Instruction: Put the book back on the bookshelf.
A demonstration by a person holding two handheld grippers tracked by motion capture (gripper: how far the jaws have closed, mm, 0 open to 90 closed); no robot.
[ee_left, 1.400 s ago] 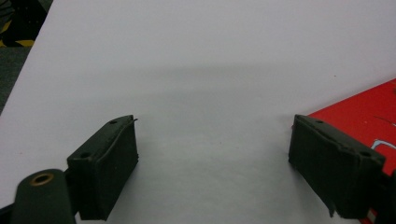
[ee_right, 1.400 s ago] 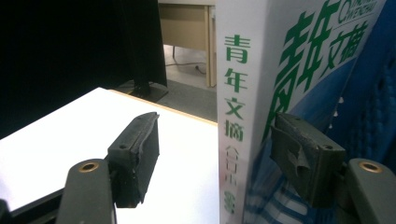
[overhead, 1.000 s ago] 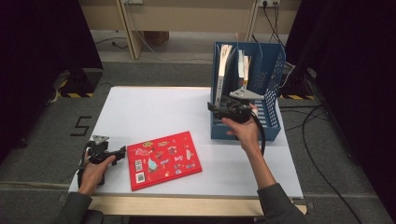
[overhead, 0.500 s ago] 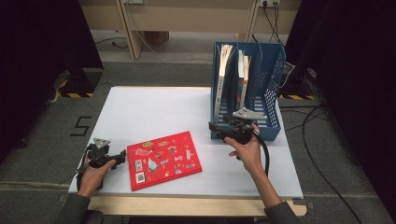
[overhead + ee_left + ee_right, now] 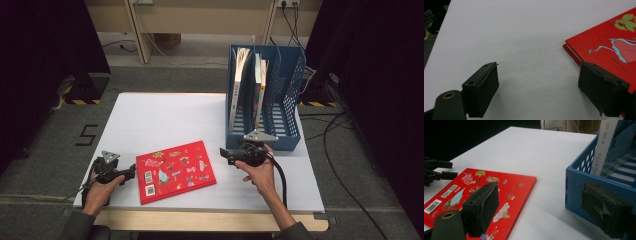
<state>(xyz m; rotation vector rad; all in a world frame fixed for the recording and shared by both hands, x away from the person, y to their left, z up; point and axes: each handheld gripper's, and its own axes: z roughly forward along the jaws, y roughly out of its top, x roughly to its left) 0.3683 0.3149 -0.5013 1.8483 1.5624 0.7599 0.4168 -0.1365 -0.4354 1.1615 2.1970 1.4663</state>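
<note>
While both grippers, left gripper and right gripper, stand wide and empty beside the red book at lower centre, a shallow one-sided pinch could slide it off the table.

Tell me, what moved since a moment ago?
The right gripper came down and away from the blue plastic file rack toward the flat red picture book, its jaws opening, nothing between them. The left gripper, the book and the rack's upright books stayed put.
</note>
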